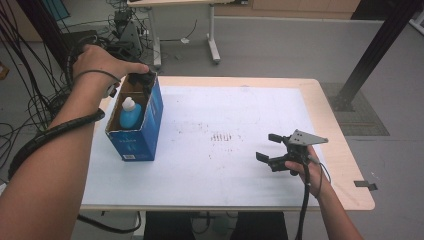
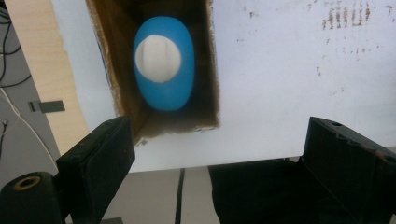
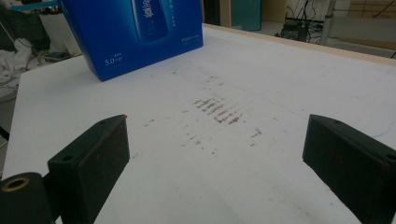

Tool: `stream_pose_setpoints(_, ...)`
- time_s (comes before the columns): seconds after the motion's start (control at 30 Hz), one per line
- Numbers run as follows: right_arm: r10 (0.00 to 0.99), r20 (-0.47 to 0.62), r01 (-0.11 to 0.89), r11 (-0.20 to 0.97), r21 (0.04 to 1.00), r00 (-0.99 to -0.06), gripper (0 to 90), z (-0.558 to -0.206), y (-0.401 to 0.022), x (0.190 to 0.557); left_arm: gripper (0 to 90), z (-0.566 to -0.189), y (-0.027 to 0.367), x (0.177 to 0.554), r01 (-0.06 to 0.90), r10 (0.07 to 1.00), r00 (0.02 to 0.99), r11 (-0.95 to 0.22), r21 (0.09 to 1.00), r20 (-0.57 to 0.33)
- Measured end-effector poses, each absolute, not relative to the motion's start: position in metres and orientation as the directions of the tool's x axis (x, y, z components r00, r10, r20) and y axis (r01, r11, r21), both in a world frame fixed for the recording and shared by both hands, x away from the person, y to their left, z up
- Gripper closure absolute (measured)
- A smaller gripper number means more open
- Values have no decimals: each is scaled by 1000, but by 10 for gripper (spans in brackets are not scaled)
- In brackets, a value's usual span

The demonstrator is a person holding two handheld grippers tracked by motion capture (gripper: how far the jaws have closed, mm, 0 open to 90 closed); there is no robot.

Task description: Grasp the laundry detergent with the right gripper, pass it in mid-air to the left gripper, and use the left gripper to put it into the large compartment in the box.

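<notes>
An open-topped blue cardboard box (image 1: 148, 126) stands on the left of the white table top (image 1: 240, 170). Inside it a blue bottle with a white cap (image 1: 130, 114) stands upright. My left gripper (image 1: 143, 80) hovers over the box's far end. In the left gripper view it (image 2: 215, 154) looks straight down: the jaws are open and hold nothing, and the bottle (image 2: 164, 95) sits in the box (image 2: 211, 70) below them. My right gripper (image 1: 270, 146) is held low over the table's right side, open and holding nothing. In the right gripper view it (image 3: 215, 158) faces the box's printed side (image 3: 135, 37).
Brown smudges (image 1: 224, 136) mark the middle of the white sheet. A bare wooden margin (image 1: 345, 150) runs along the table's right edge. Cables and a desk's legs (image 1: 214, 47) stand on the grey floor beyond the far edge.
</notes>
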State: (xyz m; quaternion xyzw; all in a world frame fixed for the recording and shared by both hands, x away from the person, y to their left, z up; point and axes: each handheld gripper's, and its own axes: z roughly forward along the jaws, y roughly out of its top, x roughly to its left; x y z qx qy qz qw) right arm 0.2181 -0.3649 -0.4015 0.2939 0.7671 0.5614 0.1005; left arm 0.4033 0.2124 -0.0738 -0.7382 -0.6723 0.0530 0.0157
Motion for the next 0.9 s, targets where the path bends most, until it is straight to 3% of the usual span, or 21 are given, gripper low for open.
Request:
stream_pose_setpoints(0.5, 576, 168, 345, 212, 914, -800, 66, -394, -370, 212, 74, -80, 164, 396, 975, 974, 210, -216, -59, -87)
stream_pose_setpoints(0.9, 586, 166, 355, 224, 907, -793, 66, -392, -374, 207, 72, -108, 115, 390, 934, 931, 343, -353, -59, -126)
